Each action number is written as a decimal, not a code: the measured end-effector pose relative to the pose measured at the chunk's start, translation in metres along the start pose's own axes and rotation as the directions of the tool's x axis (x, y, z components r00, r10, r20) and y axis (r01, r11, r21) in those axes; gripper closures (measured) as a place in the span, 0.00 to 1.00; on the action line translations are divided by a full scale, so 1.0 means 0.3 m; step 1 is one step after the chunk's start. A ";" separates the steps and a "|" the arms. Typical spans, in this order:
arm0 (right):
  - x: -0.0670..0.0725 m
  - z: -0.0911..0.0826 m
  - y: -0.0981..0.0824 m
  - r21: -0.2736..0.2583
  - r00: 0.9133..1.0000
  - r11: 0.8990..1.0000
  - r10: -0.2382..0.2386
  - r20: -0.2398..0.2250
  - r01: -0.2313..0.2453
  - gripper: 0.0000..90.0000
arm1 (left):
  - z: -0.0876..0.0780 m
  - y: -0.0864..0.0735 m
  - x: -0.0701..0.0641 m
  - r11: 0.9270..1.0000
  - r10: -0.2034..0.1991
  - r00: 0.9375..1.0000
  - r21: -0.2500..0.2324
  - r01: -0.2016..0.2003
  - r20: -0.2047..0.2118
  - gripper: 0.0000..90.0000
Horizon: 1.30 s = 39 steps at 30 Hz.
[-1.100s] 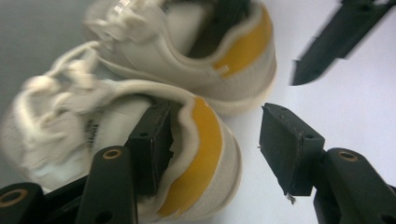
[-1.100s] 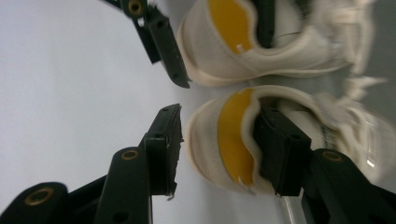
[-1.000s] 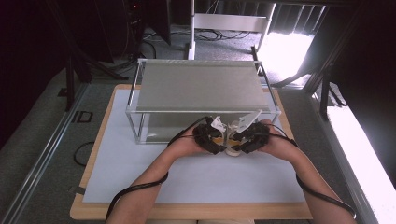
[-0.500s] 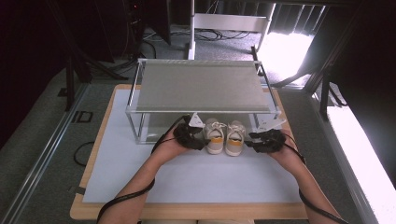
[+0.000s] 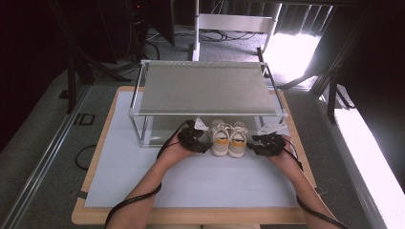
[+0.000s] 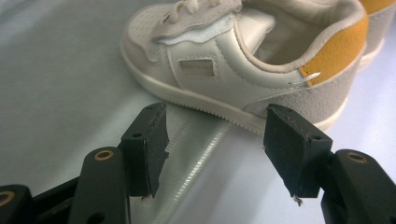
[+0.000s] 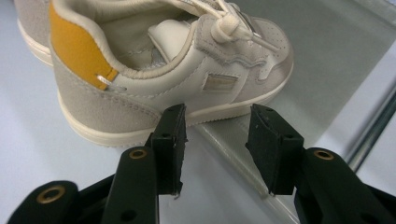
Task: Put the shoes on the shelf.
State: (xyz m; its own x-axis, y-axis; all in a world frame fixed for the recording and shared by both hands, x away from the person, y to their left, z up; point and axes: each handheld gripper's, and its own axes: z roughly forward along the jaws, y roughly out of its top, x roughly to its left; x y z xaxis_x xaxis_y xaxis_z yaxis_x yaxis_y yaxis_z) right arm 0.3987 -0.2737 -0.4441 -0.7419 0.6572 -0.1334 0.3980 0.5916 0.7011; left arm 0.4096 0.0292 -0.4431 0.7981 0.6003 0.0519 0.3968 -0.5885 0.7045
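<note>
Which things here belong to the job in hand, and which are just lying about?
In the job:
- left shoe
- right shoe
- shelf rack, toes tucked under its front edge
- left gripper and right gripper, jaws open, one beside each shoe

Lying about:
- white mat
- wooden board
- floor cables

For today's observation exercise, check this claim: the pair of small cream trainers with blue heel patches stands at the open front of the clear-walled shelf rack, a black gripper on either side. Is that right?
One detail is wrong: the heel patches on the pair of small cream trainers are orange-yellow, not blue, as the left gripper view shows. They do stand at the open front of the clear-walled shelf rack, with the left gripper and right gripper on either side.
</note>
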 end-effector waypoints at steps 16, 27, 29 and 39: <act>-0.011 0.022 -0.003 -0.018 0.995 0.995 0.100 0.025 -0.100 0.58 | 0.007 -0.033 0.018 0.994 -0.094 0.996 -0.048 0.094 -0.003 0.44; 0.154 -0.049 -0.029 -0.106 0.979 0.973 0.205 -0.004 -0.204 0.75 | -0.066 -0.049 -0.121 0.993 0.000 0.997 -0.116 0.009 0.073 0.64; 0.198 -0.045 -0.026 -0.111 0.979 0.973 0.204 -0.006 -0.203 0.83 | -0.059 -0.043 -0.155 0.992 0.028 0.996 -0.125 -0.018 0.086 0.73; 0.211 -0.011 -0.011 -0.099 0.968 0.965 0.248 0.025 -0.244 0.84 | 0.015 -0.010 -0.163 0.993 0.053 0.997 -0.106 -0.047 0.051 0.83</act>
State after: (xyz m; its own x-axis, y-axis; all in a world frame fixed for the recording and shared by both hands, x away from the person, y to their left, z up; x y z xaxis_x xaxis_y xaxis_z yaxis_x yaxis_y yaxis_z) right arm 0.3486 -0.2355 -0.4525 -0.6064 0.7947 0.0272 0.5117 0.3638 0.7783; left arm 0.3713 -0.0009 -0.4508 0.8399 0.5402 0.0530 0.3085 -0.5553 0.7723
